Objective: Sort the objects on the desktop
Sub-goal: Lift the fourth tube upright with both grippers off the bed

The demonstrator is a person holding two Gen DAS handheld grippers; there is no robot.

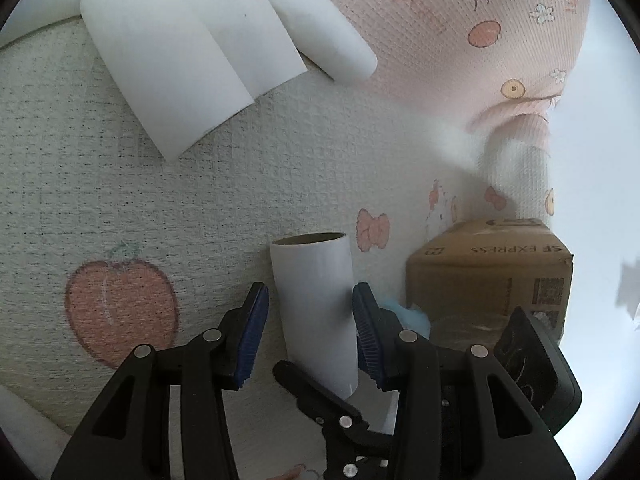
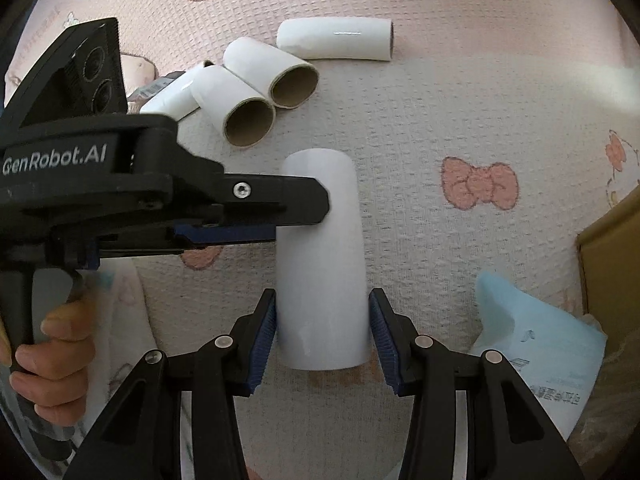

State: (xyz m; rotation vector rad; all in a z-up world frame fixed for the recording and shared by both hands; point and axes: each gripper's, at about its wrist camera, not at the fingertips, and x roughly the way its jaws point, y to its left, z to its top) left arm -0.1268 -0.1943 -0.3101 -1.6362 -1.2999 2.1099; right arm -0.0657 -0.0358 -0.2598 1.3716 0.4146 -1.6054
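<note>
A white cardboard tube (image 2: 320,264) stands between the pads of my right gripper (image 2: 323,296), which press on its near end, so that gripper is shut on it. My left gripper (image 2: 304,216) reaches in from the left across the tube's far part. In the left wrist view the same tube (image 1: 316,312) sits between the fingers of my left gripper (image 1: 310,292); the right pad touches it, but a gap shows at the left pad, so this gripper is open. A black finger of the right gripper (image 1: 304,384) shows at the tube's near end. Whether the tube rests on the mat I cannot tell.
Several more white tubes (image 2: 248,116) lie in a cluster on the patterned mat (image 2: 440,112), one apart (image 2: 336,38). A brown cardboard box (image 1: 488,268) stands at the right, with a light blue packet (image 2: 536,344) beside it. A person's hand (image 2: 52,360) grips the left handle.
</note>
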